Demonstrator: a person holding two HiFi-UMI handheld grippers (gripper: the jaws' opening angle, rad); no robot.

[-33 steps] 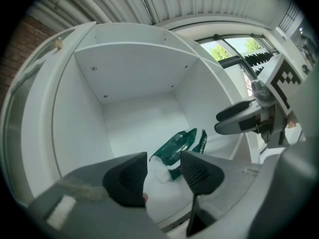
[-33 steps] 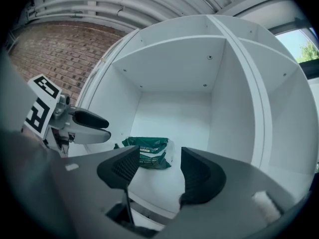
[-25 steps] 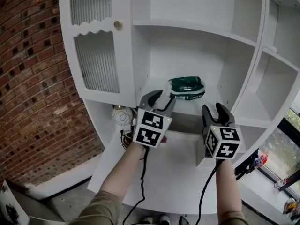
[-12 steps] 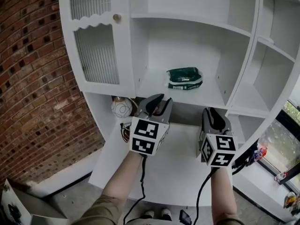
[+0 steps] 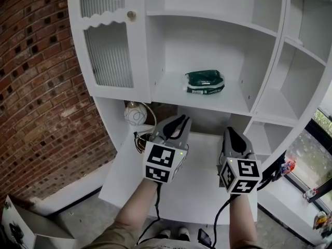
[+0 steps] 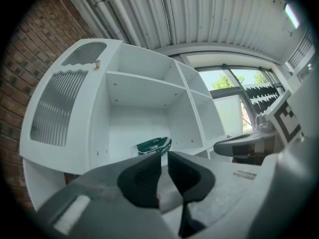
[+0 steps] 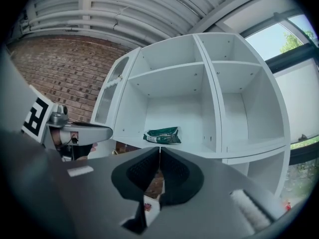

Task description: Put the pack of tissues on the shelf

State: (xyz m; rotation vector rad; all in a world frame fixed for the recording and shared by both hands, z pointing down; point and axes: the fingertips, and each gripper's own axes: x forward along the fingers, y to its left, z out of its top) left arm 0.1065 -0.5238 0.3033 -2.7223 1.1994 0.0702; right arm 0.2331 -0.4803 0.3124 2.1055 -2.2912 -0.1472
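Green plastic wraps the pack of tissues (image 5: pixel 205 81), and the pack lies flat on the middle shelf (image 5: pixel 168 92) of the white cupboard (image 5: pixel 270 61). It sits toward the right half of that shelf and touches no wall. It rests on its wide side, so it should not tip or slide off. Judged from how it lies, the job looks done.

Both grippers are well apart from the pack. They are lower down and nearer to the person, above the white worktop (image 5: pixel 199 185) under the shelf.

The left gripper (image 5: pixel 178 121) points at the cupboard. Its jaws have just been closing. They are nearly together now, with only a thin gap between them, and nothing is in that gap.

The right gripper (image 5: pixel 230 132) points the same way. Its jaws have just been closing too, and now they are pressed together with nothing between them. There is nothing to carry, so it makes sense that both hands are empty.

From each gripper view, the pack shows just over the tips of the jaws, far back on its shelf.

A door with ribbed glass (image 5: pixel 108 53) covers the left part of the cupboard, so the open part beside it is the easy place to put things. A brick wall (image 5: pixel 36 87) stands to the left. A round white ball (image 5: pixel 135 114) with wires sits under the shelf, near the left gripper, and it would be good not to bump it
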